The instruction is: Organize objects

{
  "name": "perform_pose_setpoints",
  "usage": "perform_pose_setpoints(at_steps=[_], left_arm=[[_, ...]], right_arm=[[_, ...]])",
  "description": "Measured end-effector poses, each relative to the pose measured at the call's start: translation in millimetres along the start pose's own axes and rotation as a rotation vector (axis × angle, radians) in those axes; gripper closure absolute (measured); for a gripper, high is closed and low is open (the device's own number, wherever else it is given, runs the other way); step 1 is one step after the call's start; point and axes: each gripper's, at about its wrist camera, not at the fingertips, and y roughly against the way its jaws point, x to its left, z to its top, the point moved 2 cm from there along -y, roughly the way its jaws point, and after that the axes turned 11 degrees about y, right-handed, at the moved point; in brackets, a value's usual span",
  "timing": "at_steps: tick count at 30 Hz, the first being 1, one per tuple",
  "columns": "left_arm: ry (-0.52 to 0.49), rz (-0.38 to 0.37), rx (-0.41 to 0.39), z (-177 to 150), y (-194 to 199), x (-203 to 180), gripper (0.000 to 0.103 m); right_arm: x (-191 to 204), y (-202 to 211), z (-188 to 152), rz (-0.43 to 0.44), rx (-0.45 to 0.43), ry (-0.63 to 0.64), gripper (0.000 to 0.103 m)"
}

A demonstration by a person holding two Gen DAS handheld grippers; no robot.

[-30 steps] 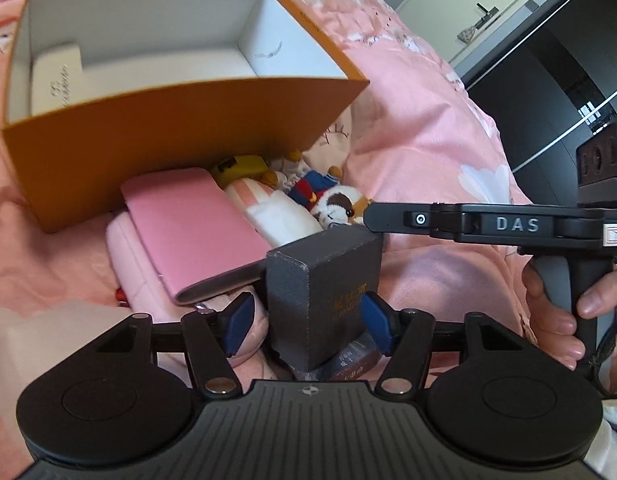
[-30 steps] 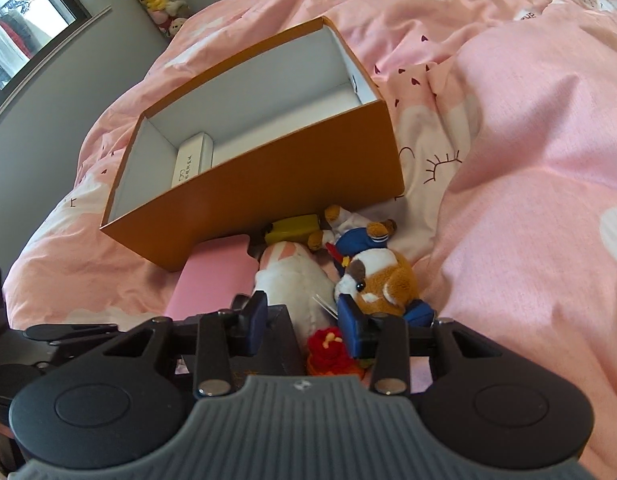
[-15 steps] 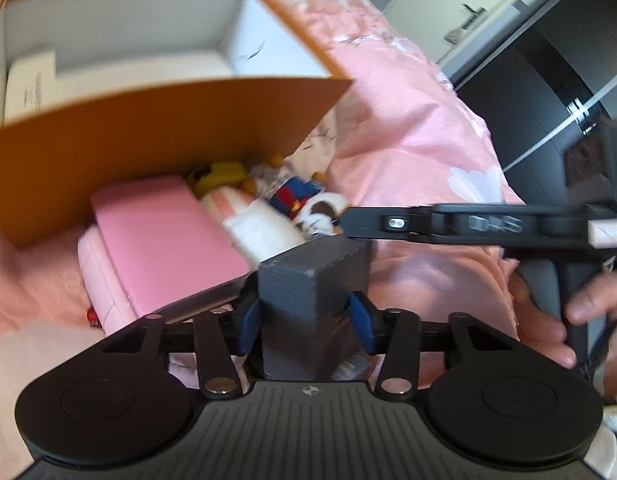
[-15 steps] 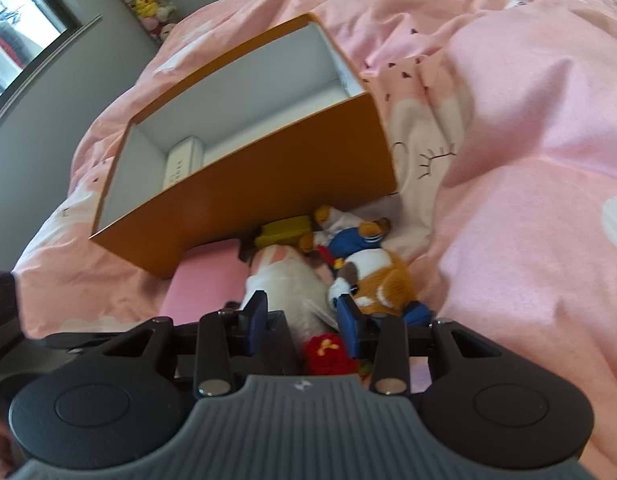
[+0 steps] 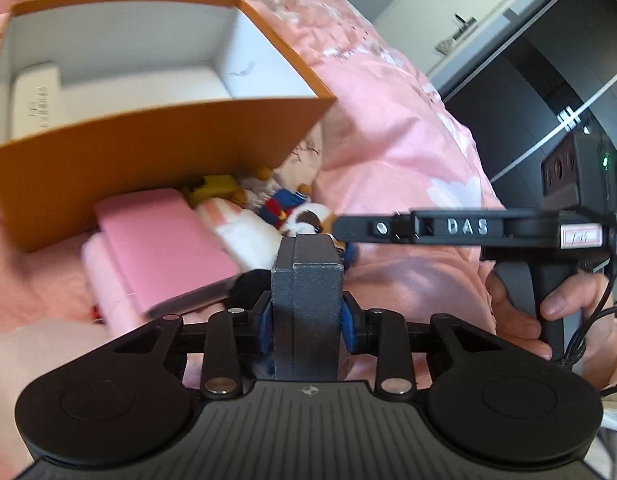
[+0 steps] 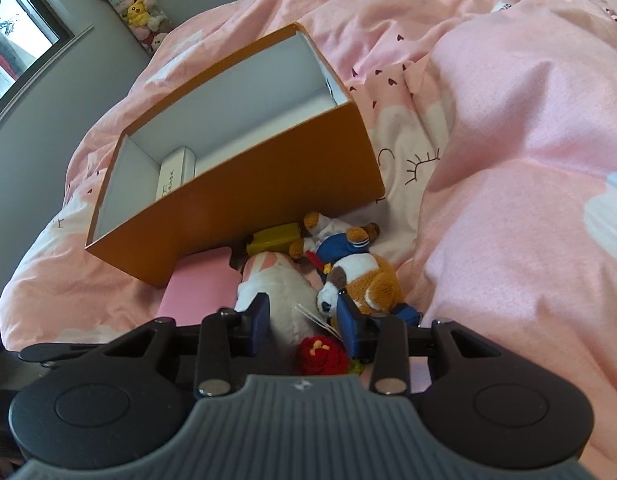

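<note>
Two handheld grippers are working over a pink duvet (image 6: 508, 240), and nearest the lens the left gripper (image 5: 307, 320) is pinching a small dark grey box (image 5: 307, 304) squarely between its blue pads (image 5: 264, 326), its jaws having just been closing onto the box's flat sides until they are pressing it at a narrow setting. Lying just past it, toward 10 o'clock in the left wrist view, is a flat pink case (image 5: 164, 252), with a white plush (image 5: 244, 236) and a brown-and-white plush dog (image 5: 312, 216) crowding at 12 o'clock. Entering from 3 o'clock, the right gripper (image 6: 304, 320) is hovering over the same heap, a hand (image 5: 524, 312) wrapping its handle; its jaws are standing partly apart and gripping nothing, the white plush and a red knitted flower (image 6: 320, 354) merely lying below the gap. Beyond the toys, a yellow item (image 6: 274, 238) is tucking against the wall of an open orange box (image 5: 148, 160), which is tilting on the bedding at 11 o'clock and already holding one white carton (image 5: 34, 100) at its left end. Judging by the layout, the pick-up of the grey box is finishing and its carry is starting. The next move is likely calling for lifting it clear of the plush pile, carrying it over the orange rim, and lowering it into the free white floor beside the carton before letting go.
</note>
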Motion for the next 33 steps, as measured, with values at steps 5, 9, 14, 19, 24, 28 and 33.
perform_pose_setpoints(at_steps=[5, 9, 14, 19, 24, 28, 33], left_arm=[[0.004, 0.071, -0.070, 2, 32, 2, 0.066], [0.029, 0.126, -0.104, 6, 45, 7, 0.066], [0.061, 0.170, -0.116, 6, 46, 15, 0.065], [0.075, 0.155, -0.116, 6, 48, 22, 0.065], [0.084, 0.142, -0.116, 5, 49, 25, 0.065], [0.083, 0.131, -0.116, 5, 50, 26, 0.065], [0.068, 0.124, -0.123, 5, 56, 23, 0.065]], right_arm=[[15, 0, -5, 0.085, 0.104, 0.048, 0.063], [34, -12, -10, 0.132, 0.252, 0.126, 0.051], [55, -39, -10, 0.121, 0.395, 0.225, 0.031], [73, -73, -18, 0.093, 0.536, 0.320, 0.029], [75, -94, -24, 0.064, 0.605, 0.335, 0.029], [73, -90, -24, 0.071, 0.608, 0.334, 0.031], [70, -70, -19, 0.095, 0.584, 0.322, 0.037]])
